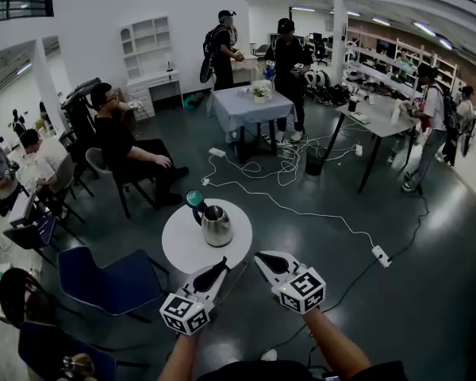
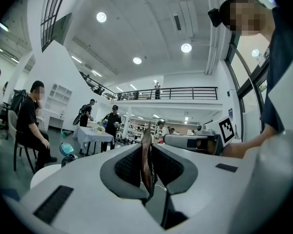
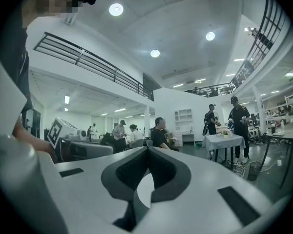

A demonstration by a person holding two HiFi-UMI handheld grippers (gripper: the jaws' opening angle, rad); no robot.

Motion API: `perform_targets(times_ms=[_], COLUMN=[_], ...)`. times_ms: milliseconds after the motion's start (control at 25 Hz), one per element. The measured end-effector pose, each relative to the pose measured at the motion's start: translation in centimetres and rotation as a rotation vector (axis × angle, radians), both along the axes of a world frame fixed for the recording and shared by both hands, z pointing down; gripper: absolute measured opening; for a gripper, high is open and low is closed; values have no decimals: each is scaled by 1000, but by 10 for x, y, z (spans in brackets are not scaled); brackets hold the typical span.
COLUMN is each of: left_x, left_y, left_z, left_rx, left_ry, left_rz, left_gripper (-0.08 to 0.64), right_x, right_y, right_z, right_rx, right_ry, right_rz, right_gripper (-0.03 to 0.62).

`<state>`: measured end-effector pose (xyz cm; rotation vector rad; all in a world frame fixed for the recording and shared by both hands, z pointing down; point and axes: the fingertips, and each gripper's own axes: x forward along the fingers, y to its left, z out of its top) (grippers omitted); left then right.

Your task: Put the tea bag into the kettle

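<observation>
Left gripper (image 2: 146, 147): jaws pinched on tea bag (image 2: 147, 168), held edge-on, short of the kettle.
Right gripper (image 3: 147, 149): jaws together, empty.
Round table (image 1: 182, 252): steel kettle (image 1: 216, 227), teal lid (image 1: 194, 199) flipped open; contents not visible.
Advice: centre the bag over the mouth before releasing.

the kettle (image 1: 216, 225) stands on the table (image 1: 181, 252), toward its far side. the left gripper (image 1: 221, 263) is at the table's near edge, the tea bag (image 2: 146, 161) between its jaws. the right gripper (image 1: 260, 257) is just right of it, off the table. a chair (image 1: 103, 282) stands left of the table.
</observation>
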<state>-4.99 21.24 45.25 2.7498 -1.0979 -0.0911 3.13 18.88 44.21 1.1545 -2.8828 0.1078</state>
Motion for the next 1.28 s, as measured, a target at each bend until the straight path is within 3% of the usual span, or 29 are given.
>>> perform_targets(times_ms=[680,1280], left_x=[49,56], left_y=[-19,-48], left_z=[14,25], left_rx=[-5,-20], left_ry=[-6,-11], left_rz=[-32,-55], left_gripper=[66,66], right_x=[47,58], right_y=[-22,-51], right_z=[13,25], right_rx=[-14,-35], right_ry=[-28,-45], right_rz=[-28,-45], right_gripper=[18,18])
